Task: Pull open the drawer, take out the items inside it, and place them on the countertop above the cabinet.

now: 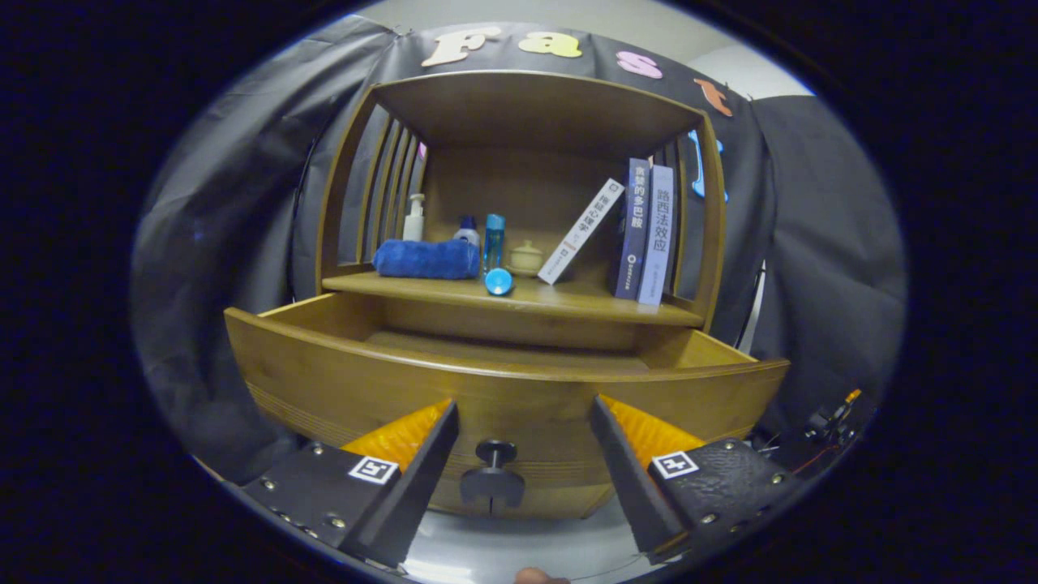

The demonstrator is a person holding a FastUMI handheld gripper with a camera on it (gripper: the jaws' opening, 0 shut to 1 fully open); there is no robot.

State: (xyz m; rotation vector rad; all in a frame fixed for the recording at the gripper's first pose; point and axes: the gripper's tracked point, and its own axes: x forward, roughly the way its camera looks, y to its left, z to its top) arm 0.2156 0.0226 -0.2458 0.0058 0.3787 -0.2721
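The gripper (523, 418) is spread wide, its two fingers holding nothing and touching nothing. The drawer knob (495, 470), a dark round pull on a short stem, sits between the fingers, clear of both. The knob is mounted on the curved front panel of the wooden drawer (357, 389), which stands pulled out from the cabinet (519, 105), with the panel just ahead of the fingertips. Behind the front panel, the visible part of the drawer floor is bare wood; the portion directly behind the panel is hidden, so its contents cannot be determined. Above and behind the drawer lies the countertop (568, 304), the open shelf of the cabinet, enclosed by slatted side walls and a wooden top. On the countertop, from the left side wall inward: a white pump bottle (414, 217) stands at the back; a rolled blue towel (426, 259) lies in front of it; a small bottle with a blue cap (466, 231) stands just behind the towel's right end; a tall blue bottle (494, 242) stands beside the towel; a round blue object (498, 281) rests at the front edge of the countertop below that bottle; a small cream lidded jar (526, 258) stands to the right of the tall bottle. Further right, a white book (581, 233) leans against two upright books (646, 231) near the right side wall.
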